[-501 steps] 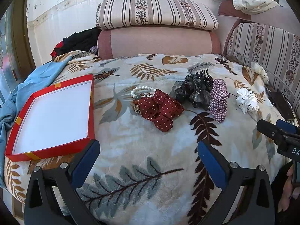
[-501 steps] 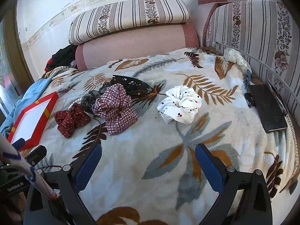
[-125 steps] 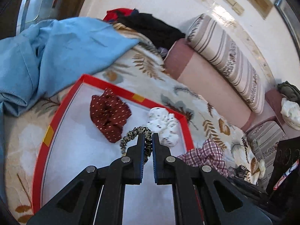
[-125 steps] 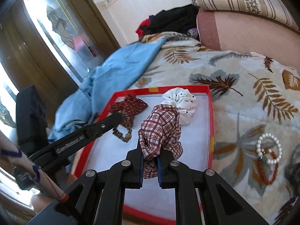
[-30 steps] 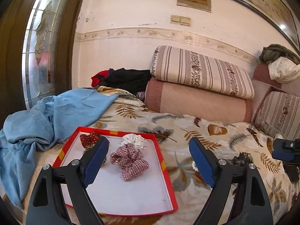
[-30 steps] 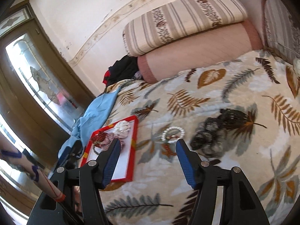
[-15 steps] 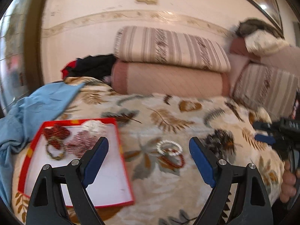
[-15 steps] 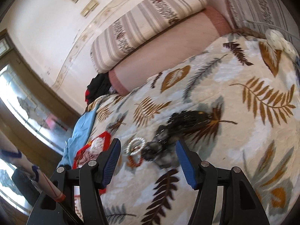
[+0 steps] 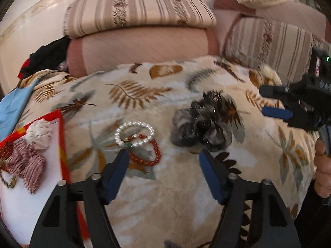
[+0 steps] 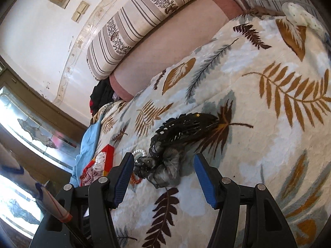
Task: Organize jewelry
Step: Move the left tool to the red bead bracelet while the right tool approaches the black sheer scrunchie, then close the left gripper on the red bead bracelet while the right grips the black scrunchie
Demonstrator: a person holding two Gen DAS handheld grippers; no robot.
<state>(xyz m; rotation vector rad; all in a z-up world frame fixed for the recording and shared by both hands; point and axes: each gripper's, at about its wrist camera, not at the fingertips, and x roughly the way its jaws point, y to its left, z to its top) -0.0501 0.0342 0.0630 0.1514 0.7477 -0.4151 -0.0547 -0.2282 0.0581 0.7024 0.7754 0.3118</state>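
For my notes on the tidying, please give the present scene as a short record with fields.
surface: leaf-print blanket
red tray: holds white, checked and dark red scrunchies
still on blanket: pearl bracelet, red bead bracelet, dark scrunchies, black hair claw
left gripper: jaws closing, nothing between them
right gripper: jaws open around dark scrunchies

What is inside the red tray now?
In the left wrist view, the red tray holds a white scrunchie, a plaid scrunchie and a dark red one, partly cut off by the frame edge. The left gripper hides the tray's near corner.
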